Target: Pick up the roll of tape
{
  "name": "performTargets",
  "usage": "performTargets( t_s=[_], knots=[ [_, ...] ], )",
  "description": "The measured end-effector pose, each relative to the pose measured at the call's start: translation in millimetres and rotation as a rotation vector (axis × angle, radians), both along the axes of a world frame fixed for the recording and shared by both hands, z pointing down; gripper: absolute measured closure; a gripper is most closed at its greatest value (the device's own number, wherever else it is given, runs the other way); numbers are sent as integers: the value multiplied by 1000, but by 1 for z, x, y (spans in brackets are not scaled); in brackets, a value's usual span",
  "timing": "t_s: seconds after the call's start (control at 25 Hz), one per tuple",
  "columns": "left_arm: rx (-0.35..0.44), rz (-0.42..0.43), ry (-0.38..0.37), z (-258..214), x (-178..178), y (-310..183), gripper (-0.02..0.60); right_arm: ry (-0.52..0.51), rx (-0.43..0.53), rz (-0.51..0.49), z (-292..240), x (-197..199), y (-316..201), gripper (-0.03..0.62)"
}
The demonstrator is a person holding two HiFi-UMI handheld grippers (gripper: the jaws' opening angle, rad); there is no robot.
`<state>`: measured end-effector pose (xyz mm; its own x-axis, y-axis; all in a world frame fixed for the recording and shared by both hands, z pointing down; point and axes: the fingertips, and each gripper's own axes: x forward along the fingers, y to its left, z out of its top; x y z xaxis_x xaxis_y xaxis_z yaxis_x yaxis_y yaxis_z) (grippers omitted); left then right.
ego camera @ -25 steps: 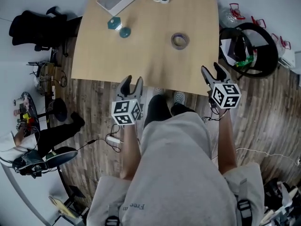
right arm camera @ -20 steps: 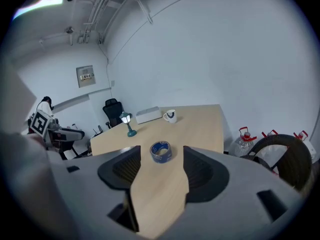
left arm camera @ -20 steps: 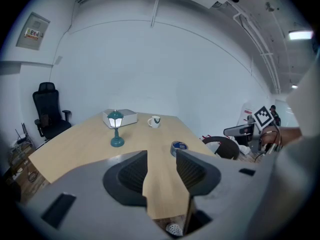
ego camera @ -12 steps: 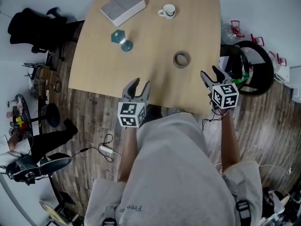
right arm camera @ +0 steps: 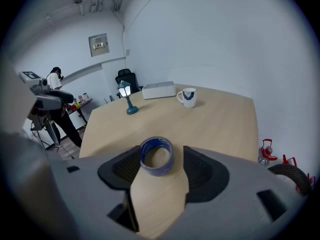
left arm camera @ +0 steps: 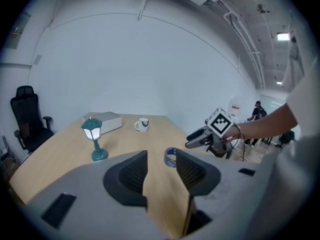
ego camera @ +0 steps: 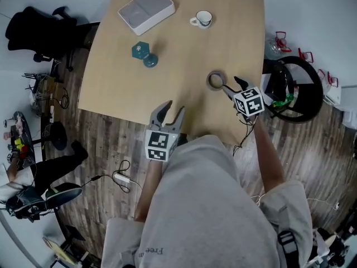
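Light wood table on a dark plank floor, with white walls round it. A black office chair stands off the table's far-left corner.

On the table I see a flat white box, a white mug and a small teal lamp. The blue roll of tape lies flat near the right edge, well apart from the rest.

The right tongs are in over the right side of the table with the forearm stretched forward. Their jaws are wide, and the tape sits right at the tips in line with the gap. I can't tell if they touch it.

The left tongs hover at the near edge, jaws wide, with only tabletop between them.

Versus 0.5 s ago, the right tongs have moved from the table edge up to the tape. The left tongs have barely shifted. The tape hasn't moved.
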<state>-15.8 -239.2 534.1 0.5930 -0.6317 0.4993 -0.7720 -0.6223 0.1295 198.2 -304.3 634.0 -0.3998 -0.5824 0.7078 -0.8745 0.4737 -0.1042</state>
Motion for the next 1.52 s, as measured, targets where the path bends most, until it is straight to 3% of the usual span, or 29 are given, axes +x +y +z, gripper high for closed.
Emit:
performTargets(
  t_s=[0.36,0.52,0.6,0.88,1.12,1.28,1.52],
  knots=[
    [94,-53,30,-9,-14,-5,425,77,-137,-136,49,-15,-40,330],
    [115,-104,33,-10,-29,-6,551,129,-157,-202,57,-23,-49,337],
    [140,-118,37,-14,-35,-7,572,155,-165,-245,60,-28,-52,346],
    [127,-129,43,-14,-46,-14,577,250,-207,-395,75,-43,-61,365],
    [105,-170,55,-15,-58,-16,575,281,-222,-427,84,-42,-67,412],
    [80,-211,71,-13,-67,-12,575,280,-229,-464,86,-46,-63,486],
    [70,-237,90,-11,-65,-8,575,312,-236,-446,88,-42,-64,542]
  ],
)
